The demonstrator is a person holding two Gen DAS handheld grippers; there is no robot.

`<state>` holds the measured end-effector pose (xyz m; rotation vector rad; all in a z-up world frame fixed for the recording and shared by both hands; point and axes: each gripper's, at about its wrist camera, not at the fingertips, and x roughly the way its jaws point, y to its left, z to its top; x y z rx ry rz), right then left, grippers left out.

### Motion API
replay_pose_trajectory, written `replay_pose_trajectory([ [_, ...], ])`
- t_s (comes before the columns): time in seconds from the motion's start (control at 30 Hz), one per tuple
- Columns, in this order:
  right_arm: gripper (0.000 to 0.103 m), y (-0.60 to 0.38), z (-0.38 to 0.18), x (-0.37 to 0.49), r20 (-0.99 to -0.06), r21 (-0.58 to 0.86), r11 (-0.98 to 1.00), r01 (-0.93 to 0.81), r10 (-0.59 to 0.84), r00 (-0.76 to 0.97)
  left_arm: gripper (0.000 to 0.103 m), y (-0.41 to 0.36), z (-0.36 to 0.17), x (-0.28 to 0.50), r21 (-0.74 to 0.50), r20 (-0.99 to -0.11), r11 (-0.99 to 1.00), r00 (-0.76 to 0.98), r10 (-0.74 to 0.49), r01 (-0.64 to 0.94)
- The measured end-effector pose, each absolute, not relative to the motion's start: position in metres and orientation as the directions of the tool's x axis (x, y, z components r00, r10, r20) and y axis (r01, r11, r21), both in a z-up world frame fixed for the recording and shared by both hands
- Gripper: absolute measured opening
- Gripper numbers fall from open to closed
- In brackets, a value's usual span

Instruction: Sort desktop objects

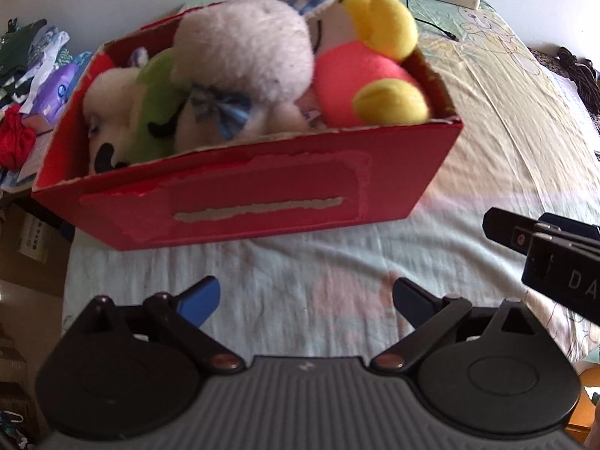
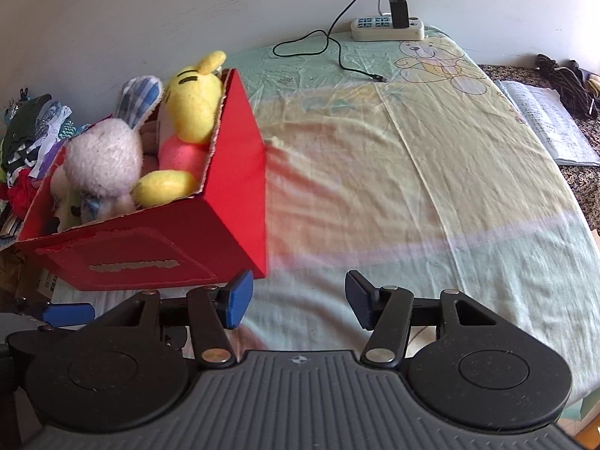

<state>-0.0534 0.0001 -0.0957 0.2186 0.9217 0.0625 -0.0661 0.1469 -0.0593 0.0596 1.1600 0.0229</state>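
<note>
You are working over a bed sheet (image 2: 431, 187) printed with a cartoon bear, running far back to a pale wall (image 2: 150, 18). The red cardboard box (image 1: 262, 191) is sitting at the left, brimming with plush toys: a grey rabbit (image 1: 243, 56), a yellow bear (image 1: 378, 33) and a green-and-white one (image 1: 150, 112). You are holding your left gripper (image 1: 305, 300) and right gripper (image 2: 298, 296) spread wide, both empty. Only the right wrist view is showing the open book (image 2: 543, 123) far right and the power strip (image 2: 388, 28) with its trailing cable.
</note>
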Motion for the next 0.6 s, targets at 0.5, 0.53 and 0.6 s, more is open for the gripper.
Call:
replay_pose_trajectory([
  [0.5, 0.059, 0.085, -0.088, -0.049, -0.776, 0.212, 0.977, -0.033, 0.188, 0.602, 0.099, 0.228, -0.05, -0.07, 0.064, -0.913, 0.997, 0.402, 0.075, -0.041],
  [0.53, 0.059, 0.091, -0.086, -0.05, -0.774, 0.215, 0.976, -0.036, 0.193, 0.603, 0.099, 0.233, -0.049, -0.07, 0.066, -0.912, 0.997, 0.404, 0.077, -0.041],
  [0.6, 0.059, 0.099, -0.082, -0.049, -0.769, 0.221, 0.974, -0.043, 0.201, 0.607, 0.099, 0.242, -0.045, -0.071, 0.055, -0.912, 0.998, 0.405, 0.064, -0.036],
])
